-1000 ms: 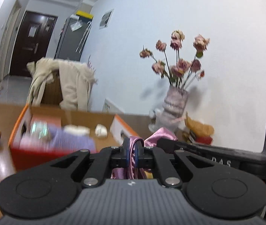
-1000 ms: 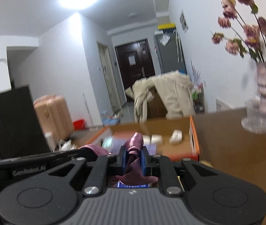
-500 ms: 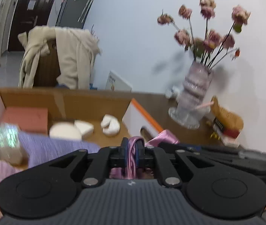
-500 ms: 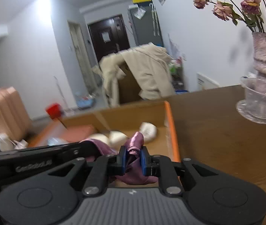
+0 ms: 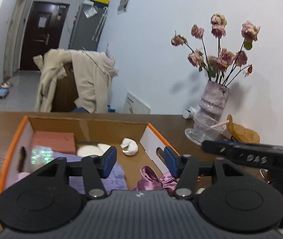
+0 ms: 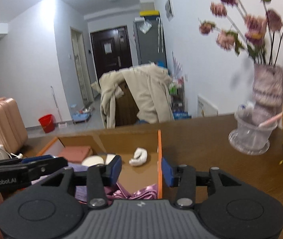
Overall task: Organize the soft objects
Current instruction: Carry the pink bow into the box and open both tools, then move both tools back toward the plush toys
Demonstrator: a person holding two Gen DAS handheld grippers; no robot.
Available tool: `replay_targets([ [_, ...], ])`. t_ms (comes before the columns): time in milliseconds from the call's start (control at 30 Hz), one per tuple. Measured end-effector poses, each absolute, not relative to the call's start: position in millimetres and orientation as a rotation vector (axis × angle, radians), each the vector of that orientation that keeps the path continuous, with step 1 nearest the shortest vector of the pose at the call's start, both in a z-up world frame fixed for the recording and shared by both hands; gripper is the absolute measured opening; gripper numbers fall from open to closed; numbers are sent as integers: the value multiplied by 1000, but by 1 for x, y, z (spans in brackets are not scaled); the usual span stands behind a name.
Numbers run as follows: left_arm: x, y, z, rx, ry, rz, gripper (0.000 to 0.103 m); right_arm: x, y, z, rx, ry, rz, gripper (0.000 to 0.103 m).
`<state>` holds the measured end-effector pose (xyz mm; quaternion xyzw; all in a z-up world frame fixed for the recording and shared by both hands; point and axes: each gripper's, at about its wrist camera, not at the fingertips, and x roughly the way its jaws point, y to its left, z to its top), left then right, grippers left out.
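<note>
Left gripper (image 5: 140, 160) hovered over cardboard box (image 5: 109, 126), jaws spread wide, holding nothing; right gripper (image 6: 141, 168) likewise parted and empty, straddling the box's orange right rim. Pink satin cloth (image 5: 151, 179) lay crumpled inside near-right corner of box, just below both grippers, draped partly against the rim; purple knit fabric (image 5: 101, 177) beside it to the left, white sock (image 5: 129, 144) farther back on box floor. Vase of dried roses (image 5: 214, 99) stood on brown table (image 6: 211, 139), well apart to the right.

Black claw (image 5: 139, 161), blue pads (image 5: 109, 160), silver screws, perhaps white lettering
</note>
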<state>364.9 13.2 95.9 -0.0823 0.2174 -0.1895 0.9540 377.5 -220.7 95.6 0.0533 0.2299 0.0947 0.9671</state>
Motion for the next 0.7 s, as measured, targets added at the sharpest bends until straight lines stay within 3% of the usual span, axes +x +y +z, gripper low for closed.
replay_targets([
  [333, 237, 19, 91, -74, 340, -313, 82, 261, -213, 102, -5, 335, 240, 66],
  [567, 153, 27, 44, -103, 382, -316, 87, 174, -201, 55, -47, 314, 266, 77],
  [700, 124, 26, 29, -90, 399, -332, 88, 140, -196, 30, -6, 415, 287, 80],
])
